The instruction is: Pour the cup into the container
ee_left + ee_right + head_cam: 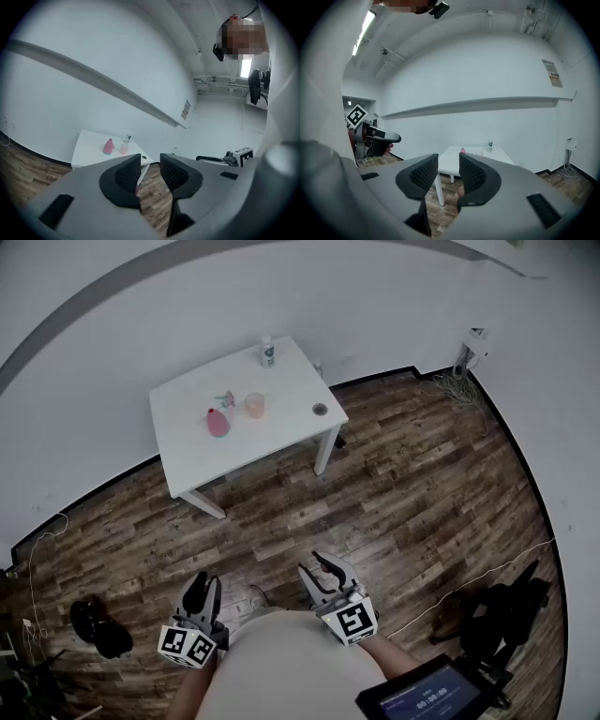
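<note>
nothing is in hand yet: this is the approach, with the person standing on the wood floor [422,484] well short of the white table [281,371] in the upper middle of the head view. the left gripper [202,585] and right gripper [319,570] sit low in the frame, each with its jaws slightly spread and empty. the translucent cup [255,405] stands upright mid-table, just right of a pink bottle [217,422]; a small round dish [320,410] lies near the right edge. next comes walking closer and reaching for the cup.
</note>
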Demonstrator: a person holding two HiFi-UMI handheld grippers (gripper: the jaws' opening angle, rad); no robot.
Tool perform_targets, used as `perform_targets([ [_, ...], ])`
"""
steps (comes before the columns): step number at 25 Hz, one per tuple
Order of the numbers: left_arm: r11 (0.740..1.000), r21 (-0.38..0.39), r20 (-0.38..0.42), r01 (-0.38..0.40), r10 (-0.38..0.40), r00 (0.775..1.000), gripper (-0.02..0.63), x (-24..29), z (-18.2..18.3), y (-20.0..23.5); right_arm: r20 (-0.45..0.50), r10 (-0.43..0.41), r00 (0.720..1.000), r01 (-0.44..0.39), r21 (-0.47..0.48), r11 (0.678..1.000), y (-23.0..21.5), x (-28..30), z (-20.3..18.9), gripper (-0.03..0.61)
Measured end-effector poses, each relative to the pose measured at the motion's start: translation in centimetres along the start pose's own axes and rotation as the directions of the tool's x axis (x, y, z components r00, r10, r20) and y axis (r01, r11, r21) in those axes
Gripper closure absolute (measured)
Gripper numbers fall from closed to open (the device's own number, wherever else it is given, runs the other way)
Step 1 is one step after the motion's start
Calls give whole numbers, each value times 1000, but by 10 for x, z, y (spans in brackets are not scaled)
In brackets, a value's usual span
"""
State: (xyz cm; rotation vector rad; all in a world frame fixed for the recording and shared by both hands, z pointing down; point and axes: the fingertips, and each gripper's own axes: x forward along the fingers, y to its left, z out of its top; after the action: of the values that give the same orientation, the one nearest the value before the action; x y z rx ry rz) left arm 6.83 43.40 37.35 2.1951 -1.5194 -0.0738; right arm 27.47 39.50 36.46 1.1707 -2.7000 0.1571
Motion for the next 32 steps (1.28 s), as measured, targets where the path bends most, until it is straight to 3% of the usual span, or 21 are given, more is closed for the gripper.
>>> perform_targets([
  [15,1000,0,-13,-14,14,1000,479,17,1,-17,16,-20,1000,20,16,1000,-22,-10,-2,433],
  [22,1000,6,-23,-16,16,1000,479,30,-2,-29,99,-11,995,4,78,997,-40,-20,8,433],
  [32,1000,20,-35,-9,10,999,479,53,-11,-58,107,-23,994,14,82,997,-72,-38,4,433],
])
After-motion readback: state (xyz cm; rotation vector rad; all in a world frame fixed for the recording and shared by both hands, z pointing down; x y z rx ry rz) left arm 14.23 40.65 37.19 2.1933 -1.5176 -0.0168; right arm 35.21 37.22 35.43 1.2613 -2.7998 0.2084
